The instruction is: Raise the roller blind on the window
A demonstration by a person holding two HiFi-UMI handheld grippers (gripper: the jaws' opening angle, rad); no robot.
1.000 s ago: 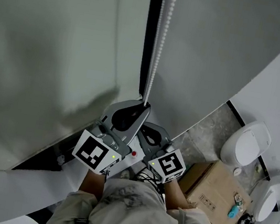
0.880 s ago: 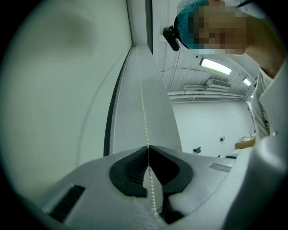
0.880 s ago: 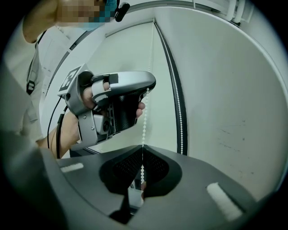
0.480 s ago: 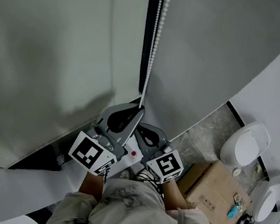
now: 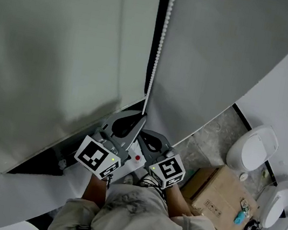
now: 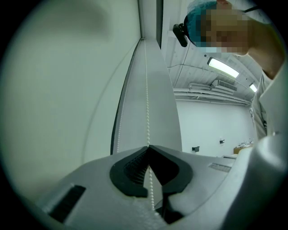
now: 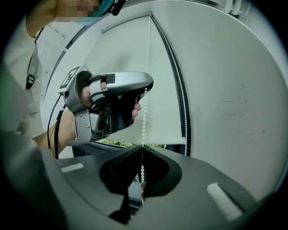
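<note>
The pale roller blind (image 5: 52, 42) covers the window on the left. Its white bead chain (image 5: 160, 43) hangs straight down beside the dark frame. My left gripper (image 5: 143, 116) is shut on one strand of the chain. Just below it, my right gripper (image 5: 142, 134) is shut on the same strand. In the left gripper view the chain (image 6: 146, 90) runs down into the closed jaws (image 6: 148, 146). In the right gripper view the chain (image 7: 145, 117) passes the left gripper (image 7: 150, 83) and enters the closed right jaws (image 7: 142, 146). The second strand (image 7: 182, 99) hangs free. Greenery shows under the blind's bottom edge (image 7: 135, 140).
A white wall panel (image 5: 225, 54) stands right of the chain. On the floor at the right are a toilet (image 5: 253, 146), a cardboard box (image 5: 223, 198) and another white fixture (image 5: 275, 210). The person's legs (image 5: 132, 219) fill the bottom.
Both grippers have shifted slightly downward along with the chain, and both stay shut on it.
</note>
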